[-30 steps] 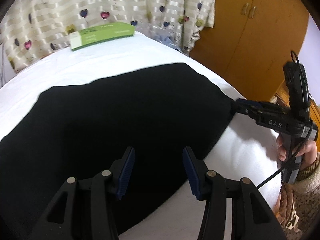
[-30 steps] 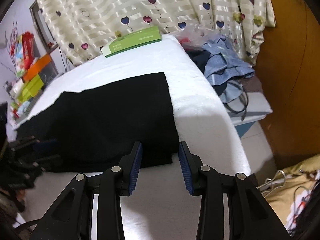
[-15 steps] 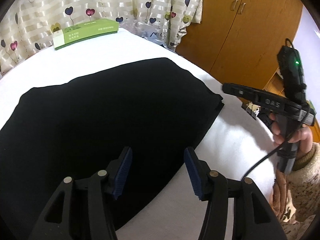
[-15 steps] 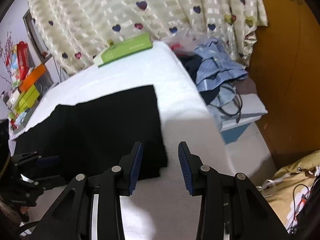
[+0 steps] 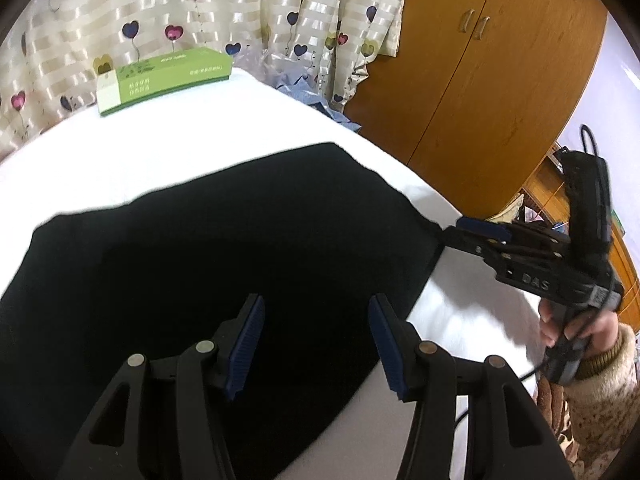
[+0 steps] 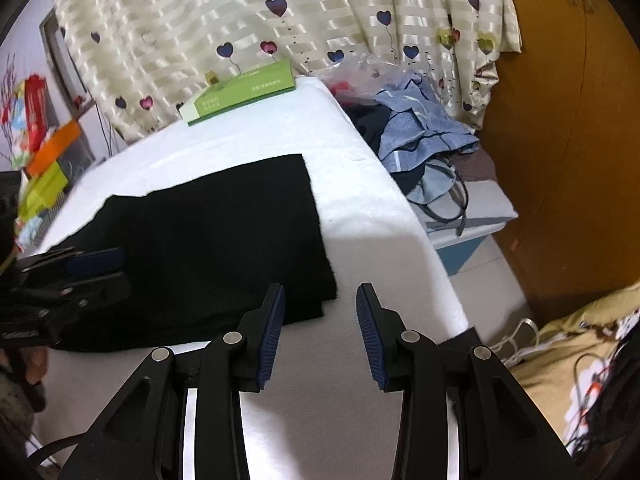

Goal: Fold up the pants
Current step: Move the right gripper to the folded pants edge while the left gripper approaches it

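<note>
The black pants (image 5: 208, 256) lie flat, folded into a rough rectangle, on the white bed (image 5: 248, 120). My left gripper (image 5: 316, 344) is open and empty, hovering over the near edge of the pants. My right gripper (image 6: 320, 332) is open and empty just off the pants' near right corner (image 6: 316, 308); in the left wrist view it (image 5: 476, 232) points at that corner. The pants also show in the right wrist view (image 6: 208, 232), and the left gripper (image 6: 96, 264) appears at its left edge.
A green box (image 5: 164, 76) lies at the far end of the bed by the heart-print curtain (image 6: 280, 12). Blue clothes (image 6: 420, 128) are piled on a stool right of the bed. A wooden wardrobe (image 5: 480, 72) stands at right. Colourful boxes (image 6: 44, 168) sit at left.
My right gripper drew back from the pants' corner, then returned close to it, open throughout. My left gripper shifted slightly over the near edge. The pants lie as before.
</note>
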### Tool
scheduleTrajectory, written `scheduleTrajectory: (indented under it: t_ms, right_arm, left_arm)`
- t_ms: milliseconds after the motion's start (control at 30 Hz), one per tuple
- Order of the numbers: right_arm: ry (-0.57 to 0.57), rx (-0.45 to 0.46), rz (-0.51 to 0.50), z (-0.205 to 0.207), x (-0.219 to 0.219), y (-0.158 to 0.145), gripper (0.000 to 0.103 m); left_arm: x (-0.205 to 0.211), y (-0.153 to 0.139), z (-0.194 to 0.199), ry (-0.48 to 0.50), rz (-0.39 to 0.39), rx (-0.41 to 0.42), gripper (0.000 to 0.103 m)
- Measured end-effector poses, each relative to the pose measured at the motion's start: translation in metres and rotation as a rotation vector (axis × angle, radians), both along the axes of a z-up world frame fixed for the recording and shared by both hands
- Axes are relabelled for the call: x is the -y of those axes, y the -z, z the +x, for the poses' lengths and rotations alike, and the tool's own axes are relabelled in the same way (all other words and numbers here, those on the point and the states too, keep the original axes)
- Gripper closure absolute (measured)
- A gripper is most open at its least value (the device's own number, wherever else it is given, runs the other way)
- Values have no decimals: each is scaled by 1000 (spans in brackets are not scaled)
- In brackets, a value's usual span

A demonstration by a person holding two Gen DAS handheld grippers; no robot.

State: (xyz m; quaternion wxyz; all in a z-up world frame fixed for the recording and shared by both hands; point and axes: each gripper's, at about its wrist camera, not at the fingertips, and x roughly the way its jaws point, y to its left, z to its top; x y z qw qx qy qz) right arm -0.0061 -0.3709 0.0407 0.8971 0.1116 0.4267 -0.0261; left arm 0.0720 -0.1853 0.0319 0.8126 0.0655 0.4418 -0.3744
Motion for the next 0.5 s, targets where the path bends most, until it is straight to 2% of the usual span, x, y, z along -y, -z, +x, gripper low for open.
scheduleTrajectory:
  t_ms: [67, 133, 267, 400, 500]
  right_arm:
    - [10, -11, 13, -3, -2, 2, 64]
    - [3, -12, 21, -4, -6, 5, 64]
    - [3, -1, -29, 9, -15, 4, 64]
    - [-21, 25, -78, 27, -29, 1, 64]
    - [-32, -19, -71, 34, -34, 10, 64]
  left_arm:
    - [6, -3, 5, 14, -8, 15, 47]
    - [13, -4, 9, 3, 20, 36, 47]
    - [28, -5, 15, 20, 57, 74, 47]
    - [31, -6, 19, 22, 48, 74, 47]
    - [32, -4, 24, 1, 65, 86, 47]
